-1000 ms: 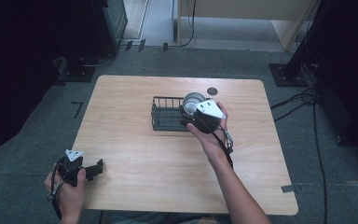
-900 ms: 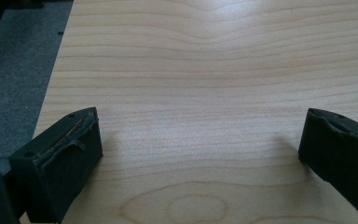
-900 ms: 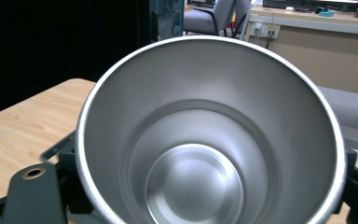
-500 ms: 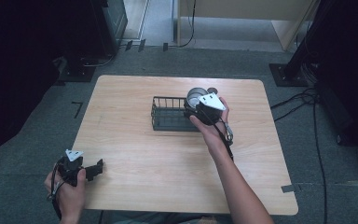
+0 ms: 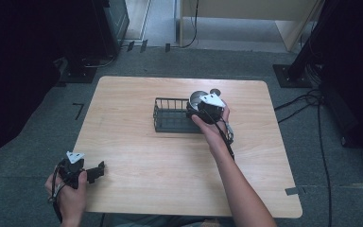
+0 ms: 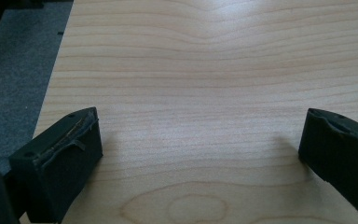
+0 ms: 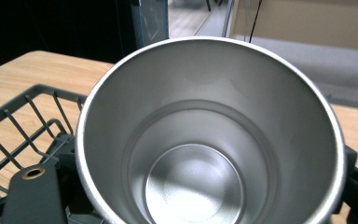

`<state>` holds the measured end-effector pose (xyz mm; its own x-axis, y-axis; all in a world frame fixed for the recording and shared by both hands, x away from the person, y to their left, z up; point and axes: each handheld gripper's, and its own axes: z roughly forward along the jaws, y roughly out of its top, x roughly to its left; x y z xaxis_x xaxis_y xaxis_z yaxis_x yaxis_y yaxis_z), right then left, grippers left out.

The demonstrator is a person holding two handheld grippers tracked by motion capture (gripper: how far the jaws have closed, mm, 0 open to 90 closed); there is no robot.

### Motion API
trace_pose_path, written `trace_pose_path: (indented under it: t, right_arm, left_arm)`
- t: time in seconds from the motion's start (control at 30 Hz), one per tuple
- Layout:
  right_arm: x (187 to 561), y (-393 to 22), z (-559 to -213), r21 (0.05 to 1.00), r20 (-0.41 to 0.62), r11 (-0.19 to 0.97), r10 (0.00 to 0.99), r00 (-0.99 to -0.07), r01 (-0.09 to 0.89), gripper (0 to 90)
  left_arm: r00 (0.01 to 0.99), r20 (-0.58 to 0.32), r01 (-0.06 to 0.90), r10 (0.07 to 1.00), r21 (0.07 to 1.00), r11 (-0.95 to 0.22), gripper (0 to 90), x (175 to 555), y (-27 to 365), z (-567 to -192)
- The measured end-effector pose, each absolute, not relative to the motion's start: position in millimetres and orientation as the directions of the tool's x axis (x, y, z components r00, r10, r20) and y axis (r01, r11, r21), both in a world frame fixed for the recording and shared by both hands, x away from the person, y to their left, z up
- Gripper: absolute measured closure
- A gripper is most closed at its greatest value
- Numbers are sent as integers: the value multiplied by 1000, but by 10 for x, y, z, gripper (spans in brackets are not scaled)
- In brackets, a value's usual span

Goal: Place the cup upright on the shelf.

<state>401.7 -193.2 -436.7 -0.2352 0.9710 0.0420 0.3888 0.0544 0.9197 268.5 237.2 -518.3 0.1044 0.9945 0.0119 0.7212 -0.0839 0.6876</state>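
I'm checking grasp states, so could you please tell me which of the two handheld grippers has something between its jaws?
The right gripper, at the dark wire basket: its jaws flank a shiny steel cup. The left gripper gapes over bare wooden table.

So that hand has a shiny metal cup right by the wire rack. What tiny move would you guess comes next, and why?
Probably a short carry sideways over the wire rack, then lowering the cup in. The right gripper appears shut on the steel cup, its jaws on either side, and the cup sits at the rack's right end. The left gripper rests open on the table, so it seems uninvolved.
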Motion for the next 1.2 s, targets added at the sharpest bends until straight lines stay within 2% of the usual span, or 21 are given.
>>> trace_pose_path:
  t: [0.4,0.87,1.13,1.2]
  right_arm:
    - [4122,-1907,-4419,846,65,62,974,-217,529,179]
    - [4146,-1874,-4454,812,38,102,973,-226,575,171]
    - [4096,-1903,-4381,825,72,93,961,-267,558,4]
    - [4078,-1917,-4349,832,76,89,960,-271,548,0]
  left_arm:
    - [104,12,721,994,688,-84,0,2685,2372,-5183]
    - [104,12,721,994,688,-84,0,2685,2372,-5183]
    - [104,12,721,994,688,-84,0,2685,2372,-5183]
    - [104,12,721,994,688,-84,0,2685,2372,-5183]
